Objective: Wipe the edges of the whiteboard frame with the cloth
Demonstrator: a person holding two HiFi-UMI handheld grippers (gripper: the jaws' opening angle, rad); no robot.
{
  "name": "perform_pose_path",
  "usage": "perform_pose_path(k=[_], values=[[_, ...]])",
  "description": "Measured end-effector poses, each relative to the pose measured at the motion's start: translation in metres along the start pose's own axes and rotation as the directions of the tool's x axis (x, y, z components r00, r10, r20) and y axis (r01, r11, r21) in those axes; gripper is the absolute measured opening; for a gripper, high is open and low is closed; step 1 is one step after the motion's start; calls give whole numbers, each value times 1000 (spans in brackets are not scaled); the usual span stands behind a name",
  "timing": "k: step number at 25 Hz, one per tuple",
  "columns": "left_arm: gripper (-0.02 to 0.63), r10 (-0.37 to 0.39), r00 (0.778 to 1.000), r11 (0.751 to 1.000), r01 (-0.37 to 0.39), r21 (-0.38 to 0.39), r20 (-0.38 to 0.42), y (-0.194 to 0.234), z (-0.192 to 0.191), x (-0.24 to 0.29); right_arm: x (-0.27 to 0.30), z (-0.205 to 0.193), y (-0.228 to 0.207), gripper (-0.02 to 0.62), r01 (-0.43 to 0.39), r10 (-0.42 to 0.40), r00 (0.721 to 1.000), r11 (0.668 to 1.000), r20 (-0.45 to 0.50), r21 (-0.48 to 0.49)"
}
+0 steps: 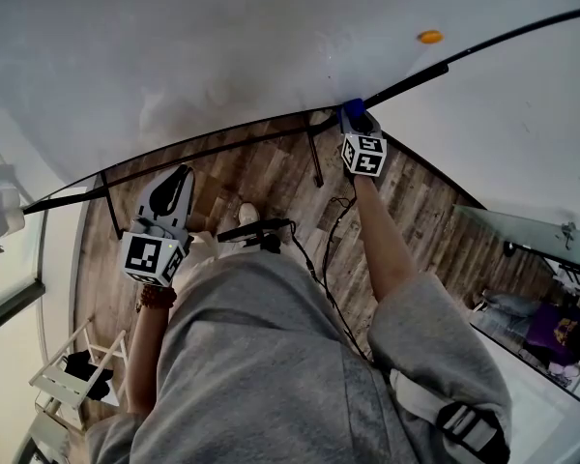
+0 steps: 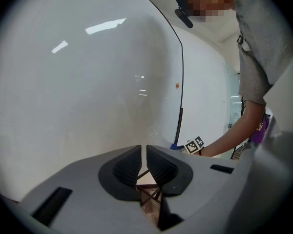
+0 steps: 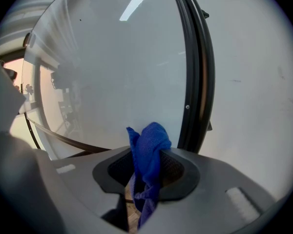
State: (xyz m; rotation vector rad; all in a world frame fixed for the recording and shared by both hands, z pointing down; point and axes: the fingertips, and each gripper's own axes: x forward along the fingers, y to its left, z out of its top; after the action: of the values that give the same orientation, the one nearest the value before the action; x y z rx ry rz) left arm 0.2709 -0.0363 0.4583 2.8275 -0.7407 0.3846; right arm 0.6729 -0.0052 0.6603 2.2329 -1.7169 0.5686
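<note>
Right gripper view shows your right hand-held gripper clamped on the blue cloth. A bunched tuft stands above the jaws and a loose tail hangs below them. The black whiteboard frame runs up the right centre of the frame, just beside the tuft, and I cannot tell whether they touch. In the head view the cloth sits at the upper centre, right where the frame's dark line passes.

Here is what could go wrong:
- Only a small tuft sticks out. If you press hard or tilt, the plastic jaw tips may scrape the frame instead of the cloth.
- The grip is on a fold. Dragging along the edge could pull the cloth out or fold the tuft over, and you would then wipe nothing.
- The hanging tail could snag on the frame.
- A small orange thing, perhaps a magnet, sits on the board near the edge. A wide stroke could knock it off.

Your left hand-held gripper has its jaws drawn together to a thin slit with nothing between them. It hangs at the left of the head view, well apart from the cloth, so it cannot steady the board if the board sways.

No container shows in any view.
</note>
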Motion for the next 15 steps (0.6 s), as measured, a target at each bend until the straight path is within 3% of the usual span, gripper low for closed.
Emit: perform_pose_path(k=[15], values=[[35, -7, 1000, 1000, 7, 5, -10, 5, -7, -6, 3, -4, 34, 126, -57, 57, 998, 996, 4, 61]])
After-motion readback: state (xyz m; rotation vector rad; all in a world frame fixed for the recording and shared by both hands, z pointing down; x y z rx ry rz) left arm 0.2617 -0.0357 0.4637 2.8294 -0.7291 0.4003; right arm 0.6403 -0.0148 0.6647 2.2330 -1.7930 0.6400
